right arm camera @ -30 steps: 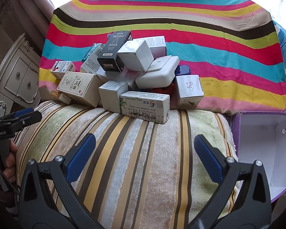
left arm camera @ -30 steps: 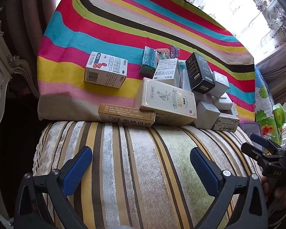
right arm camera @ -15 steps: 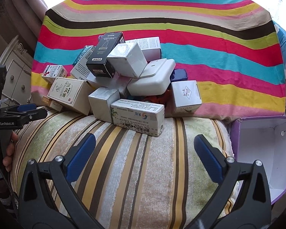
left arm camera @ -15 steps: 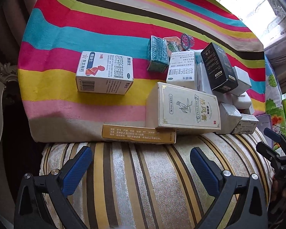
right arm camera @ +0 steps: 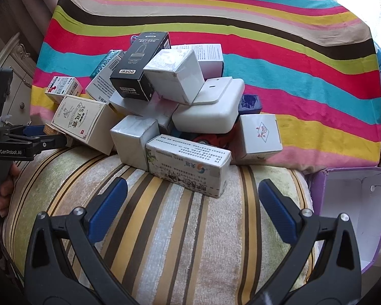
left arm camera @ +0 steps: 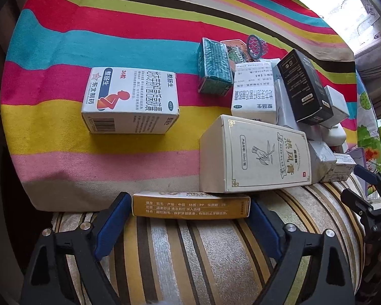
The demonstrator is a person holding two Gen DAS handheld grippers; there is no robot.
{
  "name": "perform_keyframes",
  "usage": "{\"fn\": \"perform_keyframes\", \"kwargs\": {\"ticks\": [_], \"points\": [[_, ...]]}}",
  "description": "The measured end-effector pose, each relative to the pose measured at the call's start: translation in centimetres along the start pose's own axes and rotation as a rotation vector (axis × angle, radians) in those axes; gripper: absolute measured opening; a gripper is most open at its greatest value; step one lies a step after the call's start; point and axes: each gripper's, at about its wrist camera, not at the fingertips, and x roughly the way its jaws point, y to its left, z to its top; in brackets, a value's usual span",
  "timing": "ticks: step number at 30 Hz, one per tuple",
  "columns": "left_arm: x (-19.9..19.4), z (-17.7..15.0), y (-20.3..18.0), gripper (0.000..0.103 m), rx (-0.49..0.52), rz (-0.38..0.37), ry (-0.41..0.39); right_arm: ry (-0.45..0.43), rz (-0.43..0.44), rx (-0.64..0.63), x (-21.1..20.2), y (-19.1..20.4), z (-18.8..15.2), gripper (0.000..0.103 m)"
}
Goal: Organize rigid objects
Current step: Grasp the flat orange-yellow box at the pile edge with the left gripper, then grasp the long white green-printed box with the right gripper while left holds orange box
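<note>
A heap of small boxes lies on a striped cloth (left arm camera: 89, 38). A long flat gold box (left arm camera: 190, 208) sits at the cloth's front edge, partly under a cream box (left arm camera: 254, 155). My left gripper (left arm camera: 190, 225) is open, one blue pad at each end of the gold box; I cannot tell if they touch. My right gripper (right arm camera: 193, 209) is open and empty, just short of a white box with green print (right arm camera: 188, 165). The left gripper also shows in the right wrist view (right arm camera: 38, 137). The right gripper shows in the left wrist view (left arm camera: 363, 188).
A white medicine box (left arm camera: 129, 101) lies alone at the left. A black box (right arm camera: 139, 63) tops the heap. An open purple box with a white inside (right arm camera: 353, 208) stands at the right. The striped plush cushion (right arm camera: 177, 228) is in front. A carved cabinet (right arm camera: 15, 76) stands left.
My left gripper has moved forward and down to the gold box, now between its pads. My right gripper has crept a little closer to the heap.
</note>
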Motion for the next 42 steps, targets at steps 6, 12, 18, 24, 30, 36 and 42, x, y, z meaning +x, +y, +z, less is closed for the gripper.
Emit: {"fn": "perform_keyframes", "kwargs": {"ticks": [6,12,18,24,30,36,42], "points": [[0.1,-0.5,0.1,0.083,0.013,-0.005,-0.009,-0.003,-0.001,0.002,0.3,-0.1,0.1,0.103],[-1.1,-1.7,-0.3,0.083,0.037,0.008,-0.062,-0.016,-0.012,0.000,0.3,0.2,0.2,0.103],[-2.8,-3.1,-0.5,0.083,0.036,-0.023,-0.093,0.002,-0.034,-0.024,0.5,1.3,0.3,0.103],[-3.3,-3.1,-1.3,0.083,0.034,-0.025,-0.112,0.016,-0.105,0.090,0.9,-0.4,0.5,0.103],[-3.0,-2.8,-2.0,0.083,0.022,-0.040,-0.119,0.023,-0.133,0.220,0.9,-3.4,0.0,0.103],[-2.7,-2.5,-2.2,0.083,0.024,-0.046,-0.123,0.023,-0.170,0.247,0.5,-5.6,-0.1,0.103],[-2.8,-2.7,-1.9,0.083,0.012,-0.065,-0.126,-0.040,-0.102,0.061,-0.3,-2.0,0.7,0.103]]}}
